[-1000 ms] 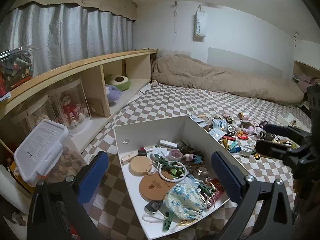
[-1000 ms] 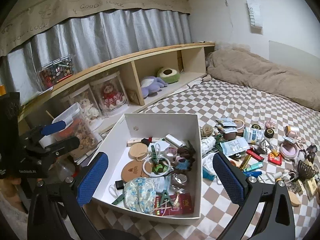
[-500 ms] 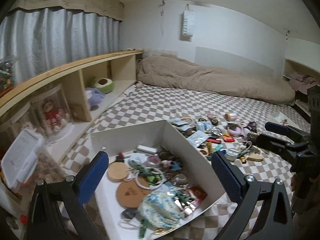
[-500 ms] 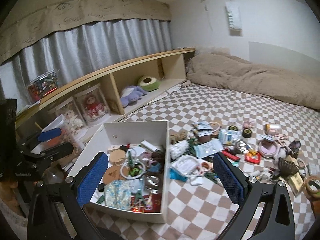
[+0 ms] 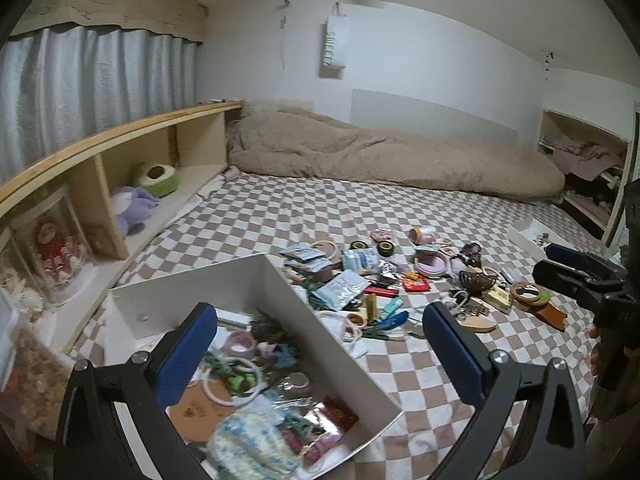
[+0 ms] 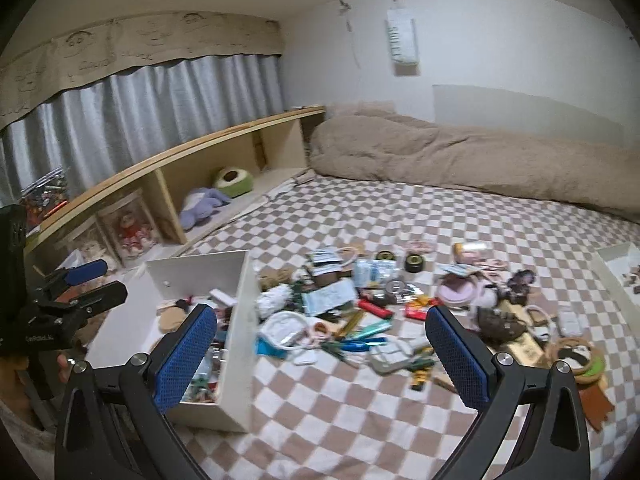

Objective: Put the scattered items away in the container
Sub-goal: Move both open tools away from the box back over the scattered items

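A white open box [image 5: 280, 288] [image 6: 240, 308] sits on the checkered bed cover, holding several small items. A heap of scattered items [image 5: 384, 288] [image 6: 360, 312] lies to its right: packets, tape rolls, pens, rings, a pink compact. My left gripper [image 5: 320, 348] is open and empty above the box's right wall; it also shows at the left of the right wrist view [image 6: 94, 284]. My right gripper [image 6: 322, 356] is open and empty above the heap; it also shows at the right of the left wrist view [image 5: 576, 268].
A wooden shelf [image 5: 100, 152] with plush toys and jars runs along the left under a curtain. A beige duvet [image 5: 392, 160] lies across the far end. A second white tray [image 6: 616, 276] sits at the right edge.
Both views have swung right, from the box toward the scattered heap. The box now sits further left in each view. Both grippers stay open.
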`<state>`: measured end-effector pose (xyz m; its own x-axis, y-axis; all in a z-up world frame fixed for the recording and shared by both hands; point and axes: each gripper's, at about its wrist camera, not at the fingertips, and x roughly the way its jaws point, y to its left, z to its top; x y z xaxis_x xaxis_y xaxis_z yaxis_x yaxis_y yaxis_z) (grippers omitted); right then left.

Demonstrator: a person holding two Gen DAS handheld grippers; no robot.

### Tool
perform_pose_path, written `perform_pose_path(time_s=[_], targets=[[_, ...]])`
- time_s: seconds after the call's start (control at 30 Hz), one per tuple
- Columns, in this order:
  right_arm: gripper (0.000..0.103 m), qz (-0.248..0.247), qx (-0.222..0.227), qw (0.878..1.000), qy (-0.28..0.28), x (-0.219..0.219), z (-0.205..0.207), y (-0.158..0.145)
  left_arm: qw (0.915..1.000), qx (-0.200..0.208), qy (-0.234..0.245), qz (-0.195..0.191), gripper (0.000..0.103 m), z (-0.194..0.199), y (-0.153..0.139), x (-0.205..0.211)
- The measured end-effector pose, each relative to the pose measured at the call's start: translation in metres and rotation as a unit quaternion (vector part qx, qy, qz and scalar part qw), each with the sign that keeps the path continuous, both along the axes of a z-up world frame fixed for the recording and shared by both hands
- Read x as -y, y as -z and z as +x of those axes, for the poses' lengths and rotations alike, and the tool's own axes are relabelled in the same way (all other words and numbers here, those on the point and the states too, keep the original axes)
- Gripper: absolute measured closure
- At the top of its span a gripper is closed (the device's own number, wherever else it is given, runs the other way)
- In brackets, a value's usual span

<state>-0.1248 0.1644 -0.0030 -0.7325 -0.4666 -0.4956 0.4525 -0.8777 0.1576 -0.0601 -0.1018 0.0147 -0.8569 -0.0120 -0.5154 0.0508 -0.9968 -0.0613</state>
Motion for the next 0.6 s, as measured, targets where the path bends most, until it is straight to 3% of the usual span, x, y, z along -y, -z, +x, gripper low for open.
perform_pose_path(time_s=[0.6], targets=[[0.000,-0.001,0.000,0.998,0.058,-0.061,-0.026,0.008,0.9988,-0.004,0.048,0.011,0.000,-0.058,-0.002,-0.049]])
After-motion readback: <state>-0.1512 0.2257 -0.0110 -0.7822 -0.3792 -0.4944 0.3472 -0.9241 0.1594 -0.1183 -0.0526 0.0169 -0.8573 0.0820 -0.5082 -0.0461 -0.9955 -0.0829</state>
